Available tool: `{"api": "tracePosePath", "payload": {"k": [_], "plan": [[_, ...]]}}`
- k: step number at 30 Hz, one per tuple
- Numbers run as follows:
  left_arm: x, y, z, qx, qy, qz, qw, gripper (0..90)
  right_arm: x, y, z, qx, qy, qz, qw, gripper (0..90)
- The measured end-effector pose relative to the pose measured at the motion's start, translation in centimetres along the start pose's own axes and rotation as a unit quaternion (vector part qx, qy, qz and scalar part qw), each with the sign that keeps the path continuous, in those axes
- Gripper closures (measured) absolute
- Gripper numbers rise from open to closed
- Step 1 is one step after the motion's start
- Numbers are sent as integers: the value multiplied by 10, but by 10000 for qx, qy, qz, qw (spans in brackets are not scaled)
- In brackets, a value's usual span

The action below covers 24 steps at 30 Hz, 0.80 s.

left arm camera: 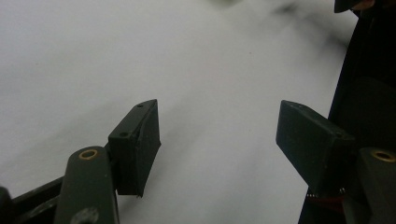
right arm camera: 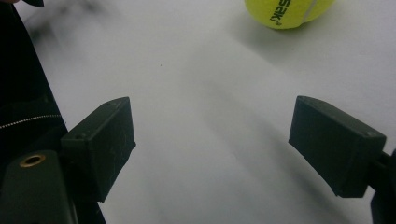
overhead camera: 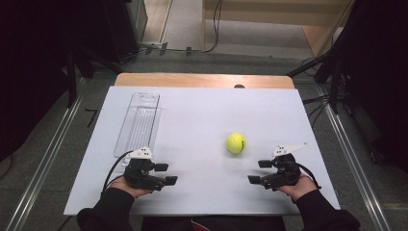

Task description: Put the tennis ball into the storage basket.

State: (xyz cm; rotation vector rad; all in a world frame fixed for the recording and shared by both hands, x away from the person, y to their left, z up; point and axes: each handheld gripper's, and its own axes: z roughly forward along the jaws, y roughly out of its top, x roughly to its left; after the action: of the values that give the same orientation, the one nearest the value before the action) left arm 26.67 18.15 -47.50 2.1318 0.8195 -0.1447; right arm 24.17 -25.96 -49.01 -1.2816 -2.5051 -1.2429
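A yellow-green tennis ball (overhead camera: 235, 143) lies on the white table top (overhead camera: 202, 106), right of centre. My right gripper (overhead camera: 258, 172) rests near the front edge, below and to the right of the ball and pointing left, open with nothing between its jaws. In the right gripper view the ball (right arm camera: 287, 11) sits at the top edge, beyond the spread jaws of the right gripper (right arm camera: 212, 133). My left gripper (overhead camera: 168, 173) lies at the front left and points right. Its jaws stand apart over bare table in the left gripper view (left arm camera: 217, 130), holding nothing.
A clear plastic tray (overhead camera: 138, 122) lies lengthwise at the left of the table, just beyond the left hand. Dark clothing (left arm camera: 364, 93) borders the table's front edge. Black stands and cables flank the table on the floor.
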Motion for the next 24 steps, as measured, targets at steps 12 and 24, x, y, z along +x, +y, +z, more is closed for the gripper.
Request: {"api": "tracePosePath", "payload": {"k": [12,24], "plan": [[3,-1,-2,-13,0,9,10000,311,2,2,2,69,-47,0,10000,124],[1,-1,-3,13,86,1,10000,311,4,1,2,63,-65,-90,9999,123]]}}
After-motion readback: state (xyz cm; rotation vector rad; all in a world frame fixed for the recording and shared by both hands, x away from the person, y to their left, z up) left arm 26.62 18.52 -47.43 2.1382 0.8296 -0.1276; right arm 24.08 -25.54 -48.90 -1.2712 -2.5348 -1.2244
